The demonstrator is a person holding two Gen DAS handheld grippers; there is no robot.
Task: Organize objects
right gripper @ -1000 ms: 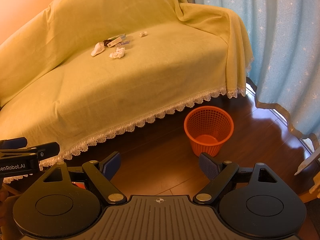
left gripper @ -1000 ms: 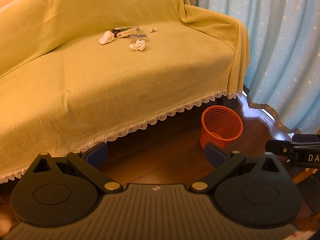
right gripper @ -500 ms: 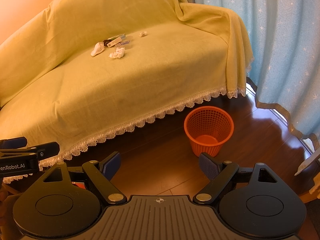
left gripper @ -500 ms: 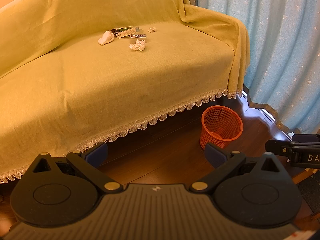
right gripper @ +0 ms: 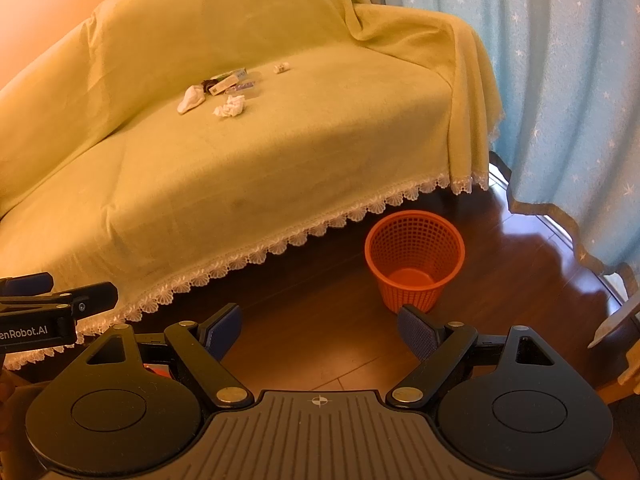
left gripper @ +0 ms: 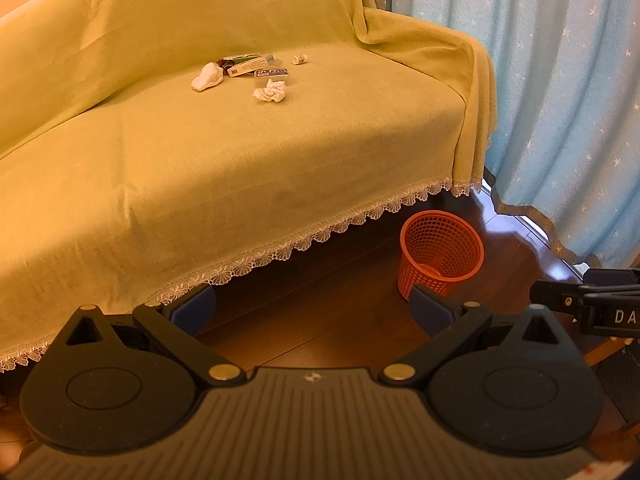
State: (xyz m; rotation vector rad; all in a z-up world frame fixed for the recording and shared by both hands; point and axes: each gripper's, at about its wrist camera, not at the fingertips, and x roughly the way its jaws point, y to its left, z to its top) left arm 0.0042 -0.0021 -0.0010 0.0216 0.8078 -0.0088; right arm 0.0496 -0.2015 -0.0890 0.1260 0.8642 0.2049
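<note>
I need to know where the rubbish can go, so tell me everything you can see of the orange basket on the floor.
The orange basket is a small round bin of what looks like plastic mesh, with a solid rim and a wall that narrows toward a closed base. It stands upright on the dark wooden floor, just in front of the sofa's lace-edged cover near its right end, apart from the blue curtain. It looks empty; nothing touches it but the floor.

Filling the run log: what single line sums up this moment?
left gripper: open, empty | right gripper: open, empty | crumpled white tissue: on sofa | orange mesh plastic basket: on floor, empty
</note>
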